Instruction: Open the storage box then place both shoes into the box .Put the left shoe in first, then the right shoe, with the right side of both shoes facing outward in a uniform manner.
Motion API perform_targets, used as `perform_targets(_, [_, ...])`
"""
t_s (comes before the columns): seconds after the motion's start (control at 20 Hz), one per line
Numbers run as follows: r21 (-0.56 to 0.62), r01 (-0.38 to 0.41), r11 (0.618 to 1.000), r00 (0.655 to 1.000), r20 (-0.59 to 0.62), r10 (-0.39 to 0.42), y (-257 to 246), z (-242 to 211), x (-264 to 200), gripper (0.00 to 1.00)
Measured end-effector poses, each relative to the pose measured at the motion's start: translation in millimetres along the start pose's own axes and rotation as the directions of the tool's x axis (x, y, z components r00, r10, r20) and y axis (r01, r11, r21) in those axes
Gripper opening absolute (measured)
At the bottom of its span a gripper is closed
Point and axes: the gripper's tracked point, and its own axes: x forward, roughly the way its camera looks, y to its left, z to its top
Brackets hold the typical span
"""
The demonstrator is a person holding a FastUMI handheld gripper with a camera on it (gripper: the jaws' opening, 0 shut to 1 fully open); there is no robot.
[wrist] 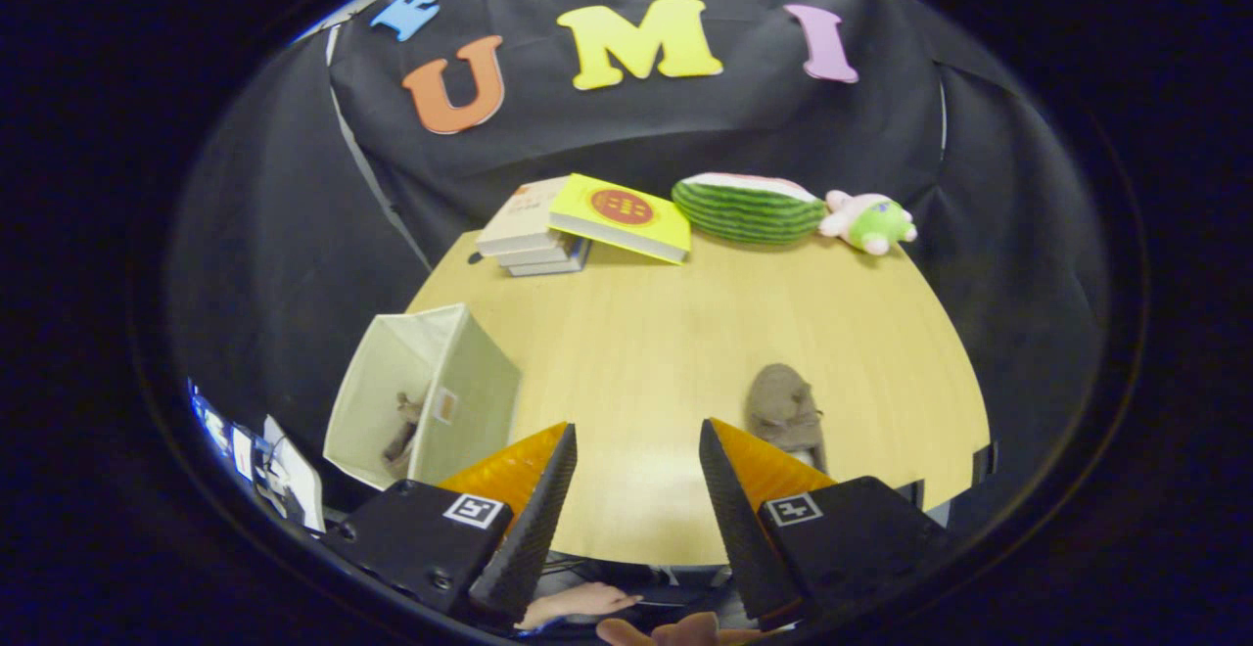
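Gripper [636,450] hung wide open, empty, over table [636,333]. Box [431,392] near left, open, w/ one shoe [403,428] inside. Second shoe [783,411] just right of fingers. Next, prob: needed grabbing that.

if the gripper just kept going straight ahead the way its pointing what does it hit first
Probably the bare table: the open gripper holds nothing. The shoe lies right of that line, the storage box left. Depth is unclear.
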Motion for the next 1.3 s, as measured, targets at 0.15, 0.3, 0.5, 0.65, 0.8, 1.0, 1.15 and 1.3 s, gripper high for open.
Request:
perform_targets(0.15, [-0.033, 0.140, 0.990, 0.989, -0.047, -0.142, -91, -32, -8, 0.83])
perform_targets(0.3, [0.011, 0.141, 0.990, 0.982, -0.132, -0.138, -136, -63, -4, 0.83])
perform_targets(0.5, [0.054, 0.073, 0.996, 0.976, -0.210, -0.060, -159, -88, 13, 0.83])
perform_targets(0.65, [0.079, 0.007, 0.997, 0.974, -0.226, 0.011, -155, -87, 27, 0.83])
perform_targets(0.8, [0.072, -0.032, 0.997, 0.964, -0.260, 0.049, -151, -90, 43, 0.83])
perform_targets(1.0, [0.105, -0.066, 0.992, 0.941, -0.325, 0.097, -143, -97, 67, 0.82])
perform_targets(1.15, [0.148, -0.074, 0.986, 0.926, -0.357, 0.123, -141, -96, 83, 0.77])
perform_targets(1.3, [0.208, -0.074, 0.975, 0.916, -0.372, 0.149, -141, -98, 97, 0.62])
